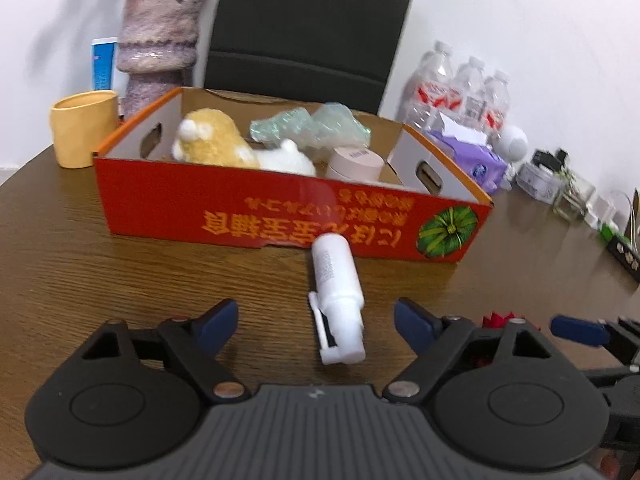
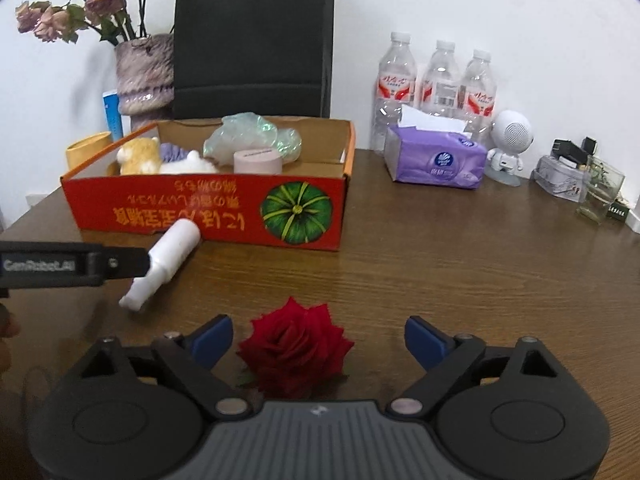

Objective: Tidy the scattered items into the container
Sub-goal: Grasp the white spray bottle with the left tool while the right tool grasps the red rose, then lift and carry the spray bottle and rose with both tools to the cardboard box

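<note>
While the left tool (image 1: pixel 316 322) hangs low over the wooden surface (image 1: pixel 120 280), its two blue pads stand apart, one on each side of a single white spray bottle (image 1: pixel 338 292) that lies on its side; neither pad touches it. The bottle's far end lies just in front of one red cardboard box (image 1: pixel 280 216) printed with a green pumpkin. Inside the box are one yellow-and-white plush toy (image 1: pixel 224 144), one crumpled greenish plastic wrap (image 1: pixel 312 126) and one pink round jar (image 1: pixel 354 164). Beside the box stand one yellow cup (image 1: pixel 82 128), one mottled vase (image 1: pixel 158 40), three clear water bottles (image 1: pixel 460 92) and one purple tissue pack (image 1: pixel 476 156).

From the right wrist, the right tool (image 2: pixel 319 340) also has its two pads spread wide, with one red rose (image 2: pixel 294 348) lying on the surface between them, untouched by either. To the left, the same white bottle lies slanted against the box front, with a black finger of the left tool beside it. Behind stand one black paper bag (image 2: pixel 252 44) and one small white robot figure (image 2: pixel 508 144).
</note>
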### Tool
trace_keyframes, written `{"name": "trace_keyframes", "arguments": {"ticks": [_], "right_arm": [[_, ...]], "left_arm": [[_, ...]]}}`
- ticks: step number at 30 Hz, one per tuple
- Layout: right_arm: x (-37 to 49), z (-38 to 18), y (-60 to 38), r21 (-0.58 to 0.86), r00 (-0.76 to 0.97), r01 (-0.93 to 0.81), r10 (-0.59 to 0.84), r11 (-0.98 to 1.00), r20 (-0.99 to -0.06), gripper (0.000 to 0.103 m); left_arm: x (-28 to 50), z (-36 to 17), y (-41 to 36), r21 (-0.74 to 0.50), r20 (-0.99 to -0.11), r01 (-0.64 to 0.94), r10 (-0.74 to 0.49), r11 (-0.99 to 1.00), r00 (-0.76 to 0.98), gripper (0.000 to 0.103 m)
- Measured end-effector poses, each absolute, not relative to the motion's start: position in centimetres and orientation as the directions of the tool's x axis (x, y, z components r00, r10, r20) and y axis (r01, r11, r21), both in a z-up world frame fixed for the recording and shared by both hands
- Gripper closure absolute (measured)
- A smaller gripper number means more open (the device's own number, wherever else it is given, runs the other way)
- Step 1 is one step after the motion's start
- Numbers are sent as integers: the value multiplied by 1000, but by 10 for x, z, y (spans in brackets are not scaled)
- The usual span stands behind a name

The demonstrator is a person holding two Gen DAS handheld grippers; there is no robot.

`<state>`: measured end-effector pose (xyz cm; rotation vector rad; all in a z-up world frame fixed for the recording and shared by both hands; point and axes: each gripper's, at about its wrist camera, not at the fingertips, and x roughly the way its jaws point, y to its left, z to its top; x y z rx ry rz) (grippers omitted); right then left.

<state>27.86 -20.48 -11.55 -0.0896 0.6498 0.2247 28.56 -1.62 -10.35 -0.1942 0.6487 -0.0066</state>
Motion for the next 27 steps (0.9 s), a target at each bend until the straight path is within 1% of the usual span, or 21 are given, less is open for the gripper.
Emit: {"name": "trace_keyframes", "arguments": {"ticks": [2,4,6,9,13,16,21,23,25,27], "right_arm": [[280,-118,-203,-18,766,-243,180,970,-617,26],[281,-121,-201,-21,756,-248,180,968,-629,30],[282,-124,-201,-12,746,-254,188,967,-638,38],[284,-125,-202,4,739,-265,206,964,-641,44],[284,-126,-202,5,741,-271,212,962,-638,45],[284,-126,-202,6,743,-276,217,961,-634,46],[283,-127,-201,3,748,-285,224,959,-625,48],[284,-127,-200,2,752,-291,230,957,-618,49],[284,-127,-199,3,752,-295,234,955,-616,52],[284,-128,-199,5,752,-302,241,953,-613,55]], "left_arm": [[287,-107,-19,-172,-606,-42,-73,984,792,25],[288,-110,-21,-167,-609,-35,-76,985,789,32],[289,-112,-22,-161,-613,-30,-77,986,786,35],[288,-113,-22,-153,-612,-23,-76,988,787,40],[288,-114,-23,-139,-609,-13,-75,990,789,51],[288,-114,-24,-127,-607,-6,-73,992,791,56],[287,-115,-27,-101,-607,-1,-60,995,793,61],[287,-115,-28,-91,-607,-1,-55,996,793,66],[287,-115,-29,-65,-608,-2,-38,998,793,73],[287,-116,-32,-41,-609,8,-31,999,792,75]]}}
